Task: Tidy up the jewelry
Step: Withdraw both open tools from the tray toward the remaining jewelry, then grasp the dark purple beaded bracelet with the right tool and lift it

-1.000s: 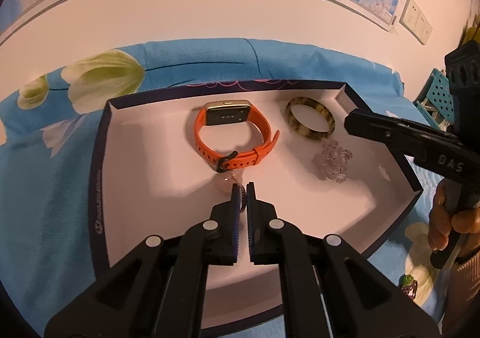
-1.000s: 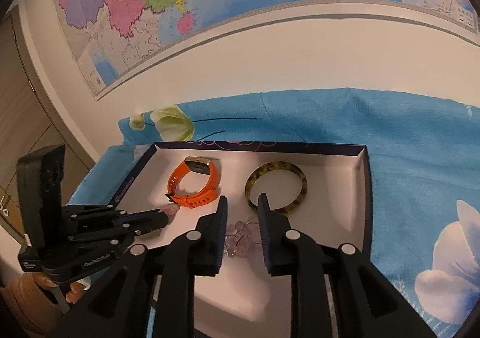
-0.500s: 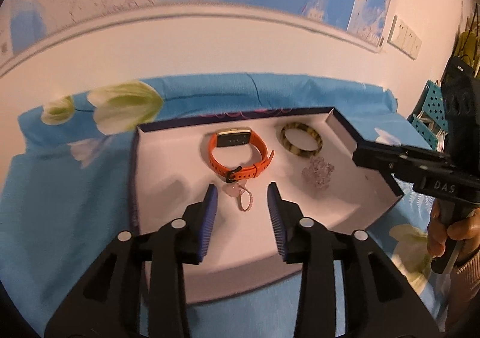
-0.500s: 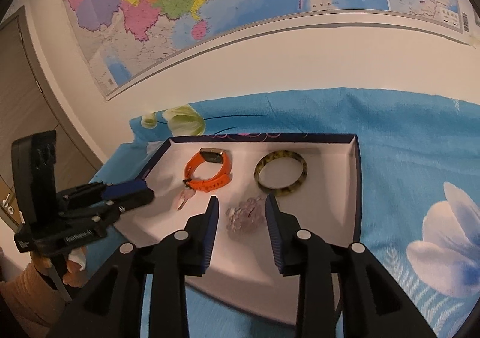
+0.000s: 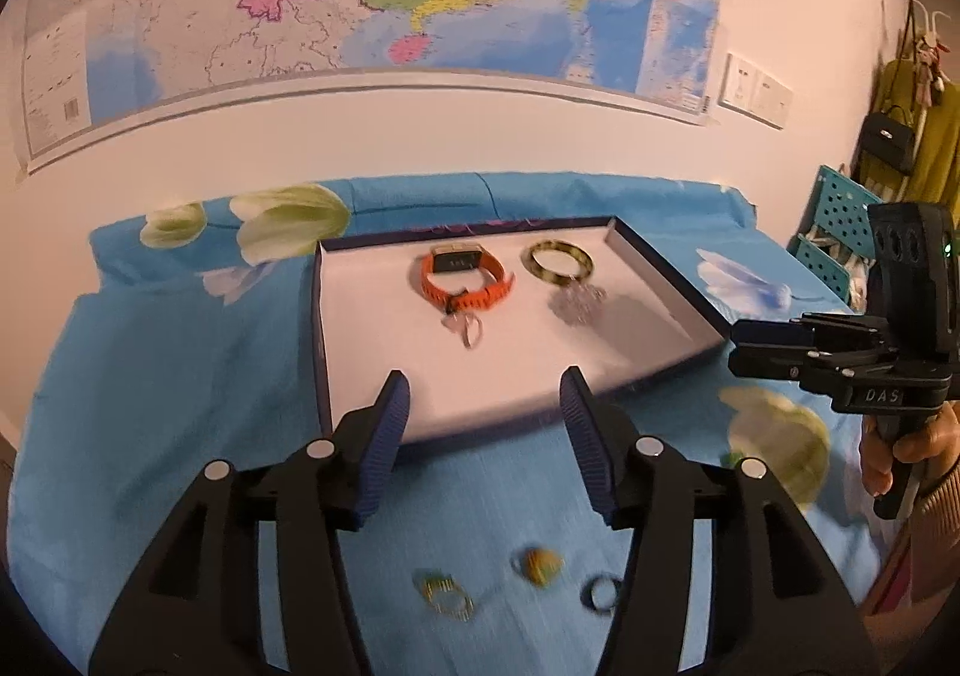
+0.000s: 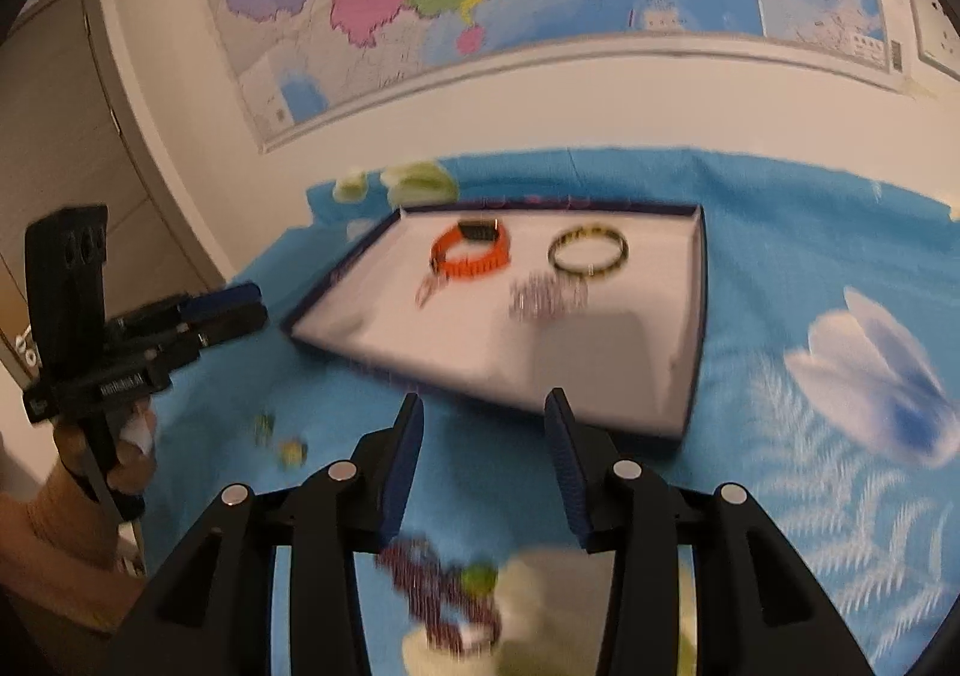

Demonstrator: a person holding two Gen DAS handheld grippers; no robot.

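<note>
the left tool (image 5: 483,397) stood with its fingers wide apart and empty, pulled back from the tray (image 5: 320,328) to hang over the blue flowered cloth (image 5: 150,388) on the table. a second before it had been pinched together low inside the tray over the small pink ring (image 5: 465,329); that ring now lay loose on the white floor, just in front of the orange watch (image 5: 462,280). so one more piece looked delivered, and the hand seemed free for the next. the right tool (image 6: 483,418) was likewise spread and holding nothing, and had also drawn back from the tray.

nearest the left tool, three small rings (image 5: 537,565) lay blurred on the cloth, outside the tray. under the right tool sat one dark red beaded string (image 6: 444,598), also still outside, with a green bit beside it too smeared to name.

farther off, the tray held four pieces: one pink ring, one orange watch, one clear bead bracelet (image 5: 577,304), and one mottled bangle (image 5: 558,259) at the back.
</note>
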